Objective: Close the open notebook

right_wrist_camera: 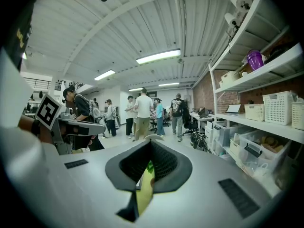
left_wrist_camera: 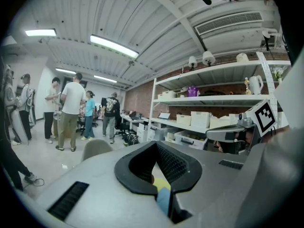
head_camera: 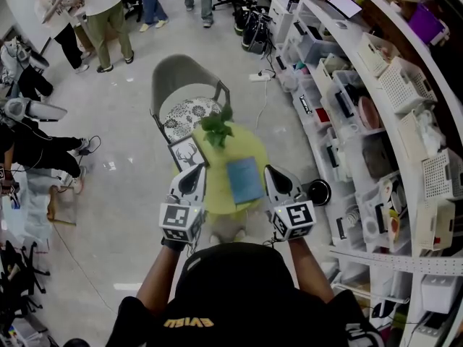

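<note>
– Yellow round table (head_camera: 215, 194), and a blue notebook (head_camera: 244, 180) lying flat on its right half, between the tips of the two tongs as the head view has it; which step is this?

– Either the very start or just past the end; the notebook shows as one plain blue rectangle, and from above I cannot tell a cover from an open page; nothing is touching it.

– And the tongs?

– The left tongs (head_camera: 192, 172) have their jaws together and hold nothing; the right tongs (head_camera: 274, 172) look the same, tips met with only a thin slit between them; both are held about level over the near side of the table, one on each side of the notebook.

– If it is open, what comes next?

– My guess: one pair drops to the free edge of the cover, gets a tip under it and swings it over the spine; the other may need to press the lower half down so the book does not slide; the plant (head_camera: 217, 130) and the framed picture (head_camera: 188, 153) stand close by, so the swing wants care.

– What is hard to see?

– Both gripper views look out over the room at people (head_camera: 101, 13) and shelves (head_camera: 376, 121); the table is only a sliver of yellow in each slit, with a scrap of blue in the left one; the wearer's head (head_camera: 231, 280) covers the table's near edge; which side holds the spine I cannot say.
</note>
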The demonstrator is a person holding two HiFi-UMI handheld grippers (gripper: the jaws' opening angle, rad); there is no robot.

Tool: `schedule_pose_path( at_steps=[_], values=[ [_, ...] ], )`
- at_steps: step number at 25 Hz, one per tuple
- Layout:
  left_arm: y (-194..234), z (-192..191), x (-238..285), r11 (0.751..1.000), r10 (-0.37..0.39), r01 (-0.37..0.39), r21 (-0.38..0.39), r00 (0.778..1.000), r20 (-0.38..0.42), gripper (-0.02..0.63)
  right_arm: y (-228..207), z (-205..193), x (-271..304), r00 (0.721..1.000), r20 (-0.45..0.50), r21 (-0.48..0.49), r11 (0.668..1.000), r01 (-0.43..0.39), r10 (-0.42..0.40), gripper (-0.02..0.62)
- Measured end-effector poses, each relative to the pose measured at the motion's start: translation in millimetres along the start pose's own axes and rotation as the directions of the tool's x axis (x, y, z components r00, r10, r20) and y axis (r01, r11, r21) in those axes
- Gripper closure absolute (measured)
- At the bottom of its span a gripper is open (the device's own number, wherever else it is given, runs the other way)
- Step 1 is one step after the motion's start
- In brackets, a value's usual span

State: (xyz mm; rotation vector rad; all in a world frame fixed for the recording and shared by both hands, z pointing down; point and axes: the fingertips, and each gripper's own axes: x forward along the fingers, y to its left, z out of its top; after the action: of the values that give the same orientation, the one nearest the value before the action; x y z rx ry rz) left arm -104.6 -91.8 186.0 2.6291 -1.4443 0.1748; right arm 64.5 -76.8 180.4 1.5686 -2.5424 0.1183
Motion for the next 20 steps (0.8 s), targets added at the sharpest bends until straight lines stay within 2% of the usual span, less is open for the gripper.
schedule_pose_path(
  at_steps=[5, 20],
  values=[
    [-1.5, -1.3, 1.3, 1.000, 0.001, -0.001, -0.003, 1.000, -0.004, 0.589, -4.6, -0.8, -2.3, 0.999, -0.028, -0.019, 1.000, 0.016, -0.016, 0.595],
    [-5.8, -6.3, -8.4, 1.000, 0.015, -0.015, -0.007, 1.000, -0.011, 0.589, -1.6, -5.8, -7.6, 1.000, -0.012, -0.019, 1.000, -0.004, 0.004, 0.595]
  ],
)
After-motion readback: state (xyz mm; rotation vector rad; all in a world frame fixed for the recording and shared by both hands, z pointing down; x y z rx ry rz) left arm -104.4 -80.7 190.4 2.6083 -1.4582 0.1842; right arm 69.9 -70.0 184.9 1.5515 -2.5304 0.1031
